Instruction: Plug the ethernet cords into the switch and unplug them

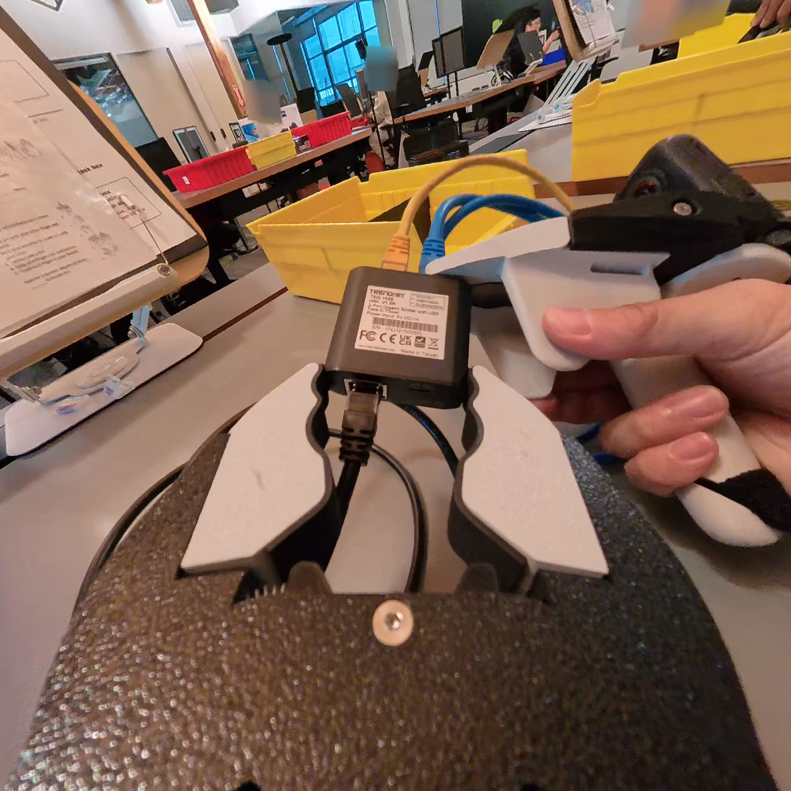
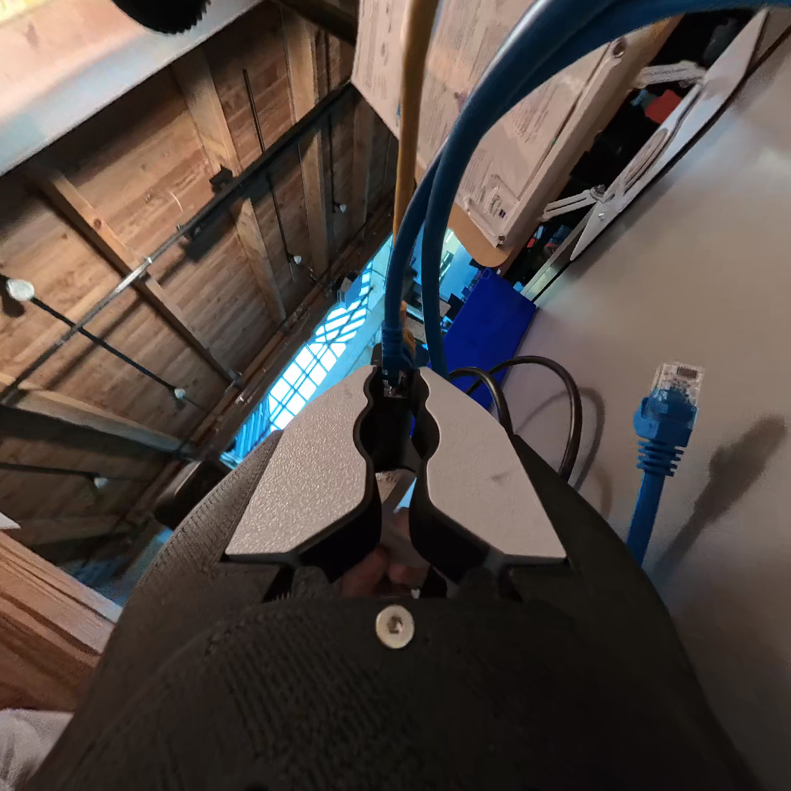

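The black switch point(image 1: 402, 321) is held just above the grey table, label side up. My left gripper point(image 1: 394, 385) is shut on its near end. A black cord point(image 1: 359, 423) is plugged into the near port. On the far side an orange cord point(image 1: 396, 252) and a blue cord point(image 1: 432, 248) are plugged in. My right gripper point(image 1: 436, 269), held by a hand point(image 1: 685, 364), comes in from the right. In the right wrist view my right gripper point(image 2: 396, 376) is shut around the blue plug point(image 2: 391, 346) where it enters the switch point(image 2: 394, 428). A second blue plug point(image 2: 667, 411) lies loose on the table.
A yellow bin point(image 1: 325, 252) stands just behind the switch, and a bigger one point(image 1: 685, 115) at the back right. A paper sheet on a white stand point(image 1: 85, 192) is at the left. A black cord loop point(image 2: 569, 406) lies on the table point(image 2: 706, 299) near a blue bin point(image 2: 488, 334). The grippers are tip to tip, or close to it.
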Available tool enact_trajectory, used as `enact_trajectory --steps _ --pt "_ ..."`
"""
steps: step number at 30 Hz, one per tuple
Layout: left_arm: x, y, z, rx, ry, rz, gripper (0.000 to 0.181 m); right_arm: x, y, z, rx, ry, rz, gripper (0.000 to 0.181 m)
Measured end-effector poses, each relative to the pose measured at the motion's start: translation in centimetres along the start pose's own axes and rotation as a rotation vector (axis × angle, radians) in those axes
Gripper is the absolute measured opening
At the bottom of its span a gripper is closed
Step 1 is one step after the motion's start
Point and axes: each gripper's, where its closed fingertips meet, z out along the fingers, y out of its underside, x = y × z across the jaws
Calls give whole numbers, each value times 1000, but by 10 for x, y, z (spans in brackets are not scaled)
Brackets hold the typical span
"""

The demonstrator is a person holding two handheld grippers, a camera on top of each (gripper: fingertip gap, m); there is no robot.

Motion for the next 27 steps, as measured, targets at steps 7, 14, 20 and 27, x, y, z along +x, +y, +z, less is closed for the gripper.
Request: enact_trajectory --steps 7,14,20,27 --pt "-9 0 -5 -5 -57 0 60 -4 4 11 -55 -15 -75 13" --pt "-16 3 -11 -37 -168 117 60 -6 10 15 -138 -24 -172 13" --pt "-6 1 -6 0 -89 -119 59 -4 6 10 -152 -20 -228 14" --pt "-22 2 -15 -20 -178 4 59 -8 -34 -5 -53 -35 -200 12"
